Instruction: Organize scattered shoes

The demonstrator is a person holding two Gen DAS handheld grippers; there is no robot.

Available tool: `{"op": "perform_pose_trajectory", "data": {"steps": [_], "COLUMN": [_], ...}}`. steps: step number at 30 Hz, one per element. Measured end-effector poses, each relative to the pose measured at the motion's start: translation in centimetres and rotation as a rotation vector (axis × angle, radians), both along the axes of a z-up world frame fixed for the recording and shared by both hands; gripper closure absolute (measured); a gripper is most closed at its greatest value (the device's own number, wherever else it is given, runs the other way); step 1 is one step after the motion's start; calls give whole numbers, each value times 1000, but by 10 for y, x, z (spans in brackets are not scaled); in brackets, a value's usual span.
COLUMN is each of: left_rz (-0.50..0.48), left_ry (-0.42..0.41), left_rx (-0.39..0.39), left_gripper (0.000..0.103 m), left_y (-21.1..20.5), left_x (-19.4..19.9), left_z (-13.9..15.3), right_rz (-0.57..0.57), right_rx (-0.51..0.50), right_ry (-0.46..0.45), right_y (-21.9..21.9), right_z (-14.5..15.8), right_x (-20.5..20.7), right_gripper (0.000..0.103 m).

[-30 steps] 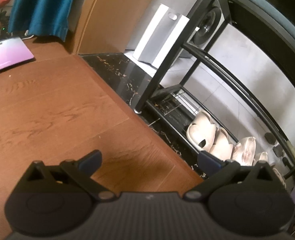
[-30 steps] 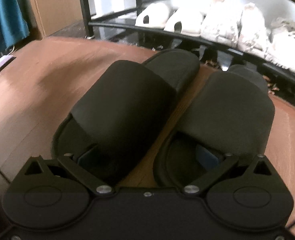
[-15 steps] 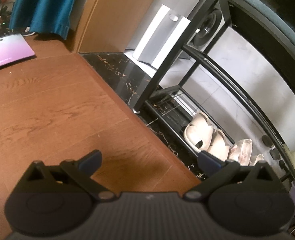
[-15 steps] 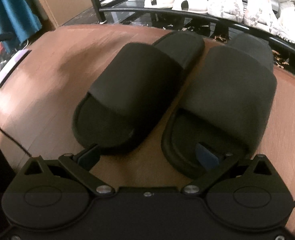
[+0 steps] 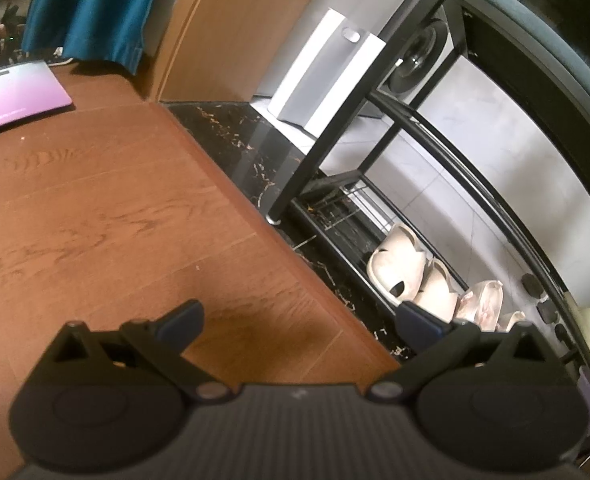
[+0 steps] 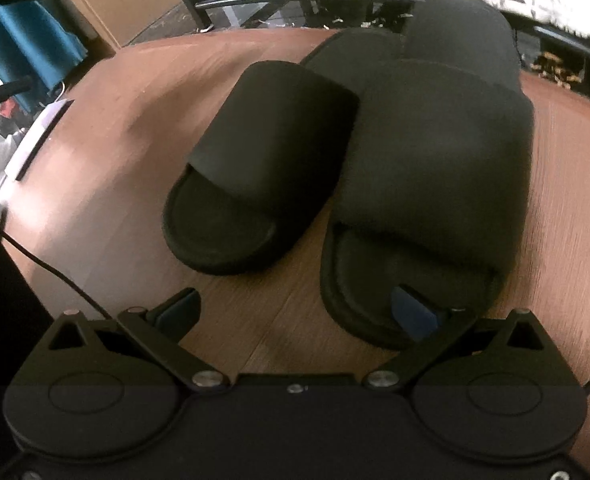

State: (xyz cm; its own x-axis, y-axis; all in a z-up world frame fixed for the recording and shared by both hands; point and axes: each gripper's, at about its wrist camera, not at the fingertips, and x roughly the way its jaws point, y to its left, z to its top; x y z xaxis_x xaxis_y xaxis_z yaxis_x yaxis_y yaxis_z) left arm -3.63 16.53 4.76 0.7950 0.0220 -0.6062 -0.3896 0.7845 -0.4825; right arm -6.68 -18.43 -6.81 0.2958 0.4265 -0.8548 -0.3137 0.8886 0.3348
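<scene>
Black slides: two soft, thick, rounded slippers, the left slide [image 6: 263, 152] and the right slide [image 6: 427, 184], are being seen lying side by side on the floor, sides touching, open heels toward the camera.
Wood floor: a smooth brown floor [image 5: 95, 220] with wavy grain is being shown in both views.
Right gripper: the right gripper [image 6: 295, 308] is being held with its jaws spread wide; nothing is being gripped. One blue fingertip [image 6: 413, 312] is being seen over the heel of the right slide; whether it is touching cannot be told. The other is being seen over bare floor.
Left gripper: the left gripper [image 5: 295, 320] is being held wide apart over the wood, and nothing is being gripped.
Only in the right view: the black slides and a thin black cable [image 6: 55, 276] on the floor are being shown.
Only in the left view: a flat purple board [image 5: 15, 96], blue cloth [image 5: 91, 8], a white box [image 5: 327, 72] and a strip of shiny black stone with gold flecks [image 5: 247, 152] are being shown.
Shoe rack: a black metal rack [image 5: 323, 132] made of thin bars is being seen in both views. Pale, smooth, puffy slippers [image 5: 399, 268] are being kept on its bottom shelf, beside other light shoes.
</scene>
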Motion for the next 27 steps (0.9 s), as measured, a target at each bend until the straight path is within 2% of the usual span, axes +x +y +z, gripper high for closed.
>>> {"op": "perform_pose_trajectory", "data": {"steps": [6,10,12,13,18,27], "left_rz": [3,6,9,9,8,15], "left_ry": [5,7,7,8,12,21], "left_rx": [-12,-10,-12,-13,-12,-22], "left_gripper": [1,1,1,1,1,1], "left_y": [2,2,2,2,1,3], "left_x": [1,1,1,2,3,5], "left_z": [-1,-1,-2,-2,-3,-5], "right_rz": [-28,-59,-63,-70,-93,-141], "right_rx": [16,-26,-87,-89,-97,-93], "right_ry": [-3,-58,-159,-181,-235,-280], "right_y": [-2,2,8,10,25,33], "right_z": [9,9,5,4,-5,-11], "right_x": [12,13,4,1,-4,3], "right_gripper": [0,0,0,0,0,0]}}
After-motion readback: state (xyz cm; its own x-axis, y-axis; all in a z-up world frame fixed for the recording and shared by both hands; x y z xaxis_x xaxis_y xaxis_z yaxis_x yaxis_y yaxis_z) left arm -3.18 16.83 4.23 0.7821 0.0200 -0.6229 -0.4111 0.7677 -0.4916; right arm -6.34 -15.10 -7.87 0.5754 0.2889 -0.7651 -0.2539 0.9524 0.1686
